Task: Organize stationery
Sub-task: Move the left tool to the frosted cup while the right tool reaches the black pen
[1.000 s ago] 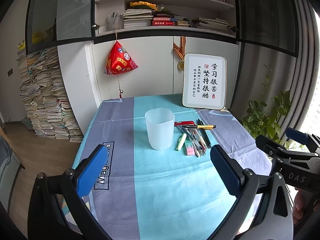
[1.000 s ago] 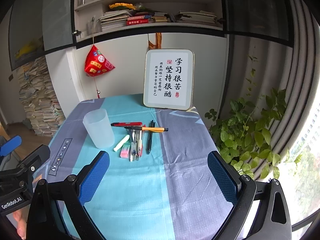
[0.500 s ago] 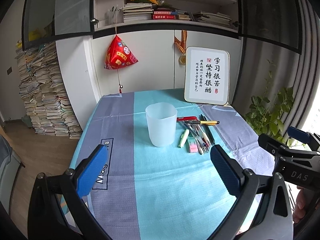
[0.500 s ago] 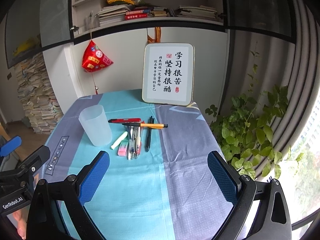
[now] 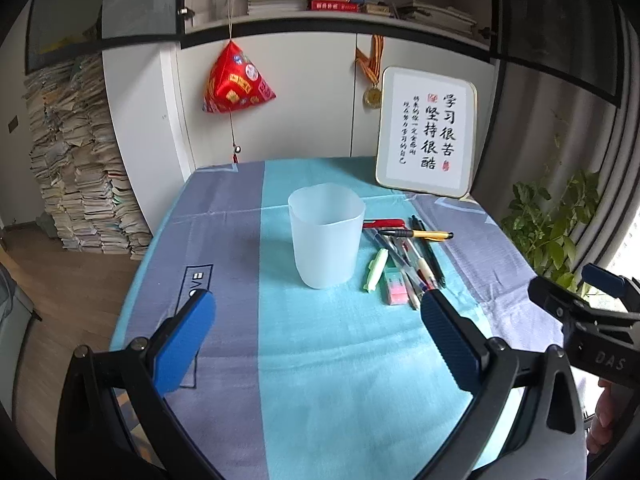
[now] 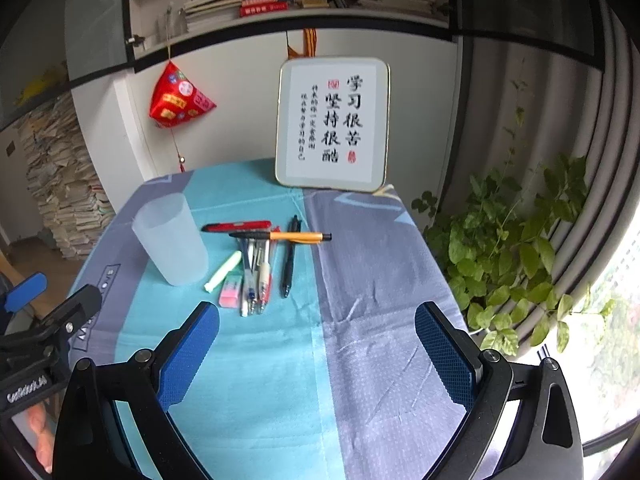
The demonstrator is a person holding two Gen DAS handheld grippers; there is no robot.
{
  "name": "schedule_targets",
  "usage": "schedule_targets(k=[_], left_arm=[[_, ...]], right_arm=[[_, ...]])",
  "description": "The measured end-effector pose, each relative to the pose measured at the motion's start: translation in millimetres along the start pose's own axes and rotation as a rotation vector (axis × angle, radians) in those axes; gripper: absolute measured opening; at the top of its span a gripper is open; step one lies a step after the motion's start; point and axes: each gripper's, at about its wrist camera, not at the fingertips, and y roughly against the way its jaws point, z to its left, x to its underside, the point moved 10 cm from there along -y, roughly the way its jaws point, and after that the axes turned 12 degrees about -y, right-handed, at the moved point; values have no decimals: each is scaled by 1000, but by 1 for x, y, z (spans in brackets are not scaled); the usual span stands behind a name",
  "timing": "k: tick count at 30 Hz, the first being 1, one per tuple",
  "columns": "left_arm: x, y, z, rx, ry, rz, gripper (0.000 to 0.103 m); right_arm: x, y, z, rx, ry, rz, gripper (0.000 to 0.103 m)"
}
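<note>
Two hand-held grippers hover over a table spread with a teal-and-grey striped cloth point(image 5: 320, 360), stationery waiting to be sorted. The left gripper point(image 5: 316, 332), blue pads spread wide and holding nothing, points at a translucent white plastic cup point(image 5: 326, 236) standing upright at its 12 o'clock, mouth open, probably meant to take the pens. The right gripper point(image 6: 316, 344), likewise spread and empty, faces the loose pile at its 11 o'clock.

Just to the cup's 3 o'clock lie a pale green highlighter point(image 6: 223, 271) and a pink-and-green eraser point(image 6: 231, 290), then a bundle of clear-barrelled pens point(image 6: 256, 276) side by side, and a black pen point(image 6: 289, 260). An orange-and-black pen point(image 6: 286, 236) rests crosswise on top of them, with a red pen point(image 6: 236, 226) beyond it. The crosswise one looks easiest to lift first, since it pins the others.

Open cloth lies between both grippers and the pile, giving free approach from the near side. At the far edge a white framed calligraphy board point(image 6: 332, 124) leans against the wall, limiting reach behind the pens. A leafy green plant point(image 6: 508, 256) crowds the table's right edge, at the right gripper's 2 o'clock.
</note>
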Motion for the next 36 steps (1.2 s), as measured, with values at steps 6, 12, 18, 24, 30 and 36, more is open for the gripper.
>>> schedule_targets(k=[6, 12, 18, 24, 30, 36], left_arm=[[-10, -43, 3, -24, 11, 34, 102], [-21, -83, 5, -64, 8, 59, 102], [-30, -111, 8, -102, -16, 72, 101], [-33, -121, 7, -51, -20, 64, 71], [-30, -118, 7, 23, -103, 33, 71], [-18, -108, 34, 45, -127, 21, 71]], right_arm=[[2, -35, -2, -31, 1, 62, 98], [-3, -76, -8, -69, -55, 159, 98], [-1, -116, 4, -62, 30, 227, 51], [4, -140, 20, -87, 64, 284, 36], [2, -153, 34, -96, 74, 323, 36], [2, -171, 37, -50, 102, 344, 18]])
